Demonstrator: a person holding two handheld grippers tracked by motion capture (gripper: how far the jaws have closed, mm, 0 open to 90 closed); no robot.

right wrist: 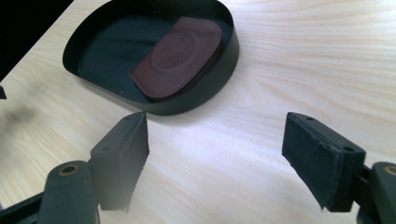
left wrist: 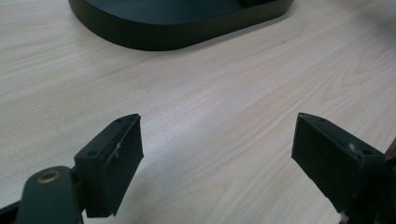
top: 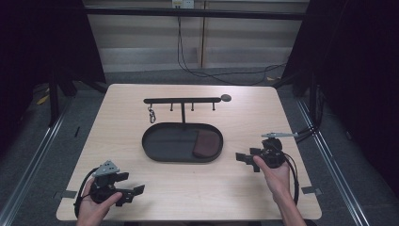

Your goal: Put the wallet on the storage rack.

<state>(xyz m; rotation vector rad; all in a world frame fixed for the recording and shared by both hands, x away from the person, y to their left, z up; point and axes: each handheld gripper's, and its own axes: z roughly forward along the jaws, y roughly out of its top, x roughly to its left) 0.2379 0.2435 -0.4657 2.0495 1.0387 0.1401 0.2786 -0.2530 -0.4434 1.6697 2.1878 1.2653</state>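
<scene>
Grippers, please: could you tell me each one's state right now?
Left gripper: open, holding nothing.
Right gripper: open, holding nothing.

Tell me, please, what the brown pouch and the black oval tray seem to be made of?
The brown pouch looks like leather or an imitation: matte, soft-edged, with a round stamped emblem. The black oval tray seems thin metal with a matte black coating: its wall is slim and even, with a crisp rim. Plastic cannot be excluded.

tray [left wrist: 187,32]: far part cut off by the top edge in the left gripper view
thing on hook [top: 152,114]: too small to tell
pouch [right wrist: 180,58]: stamp too blurry to read
</scene>
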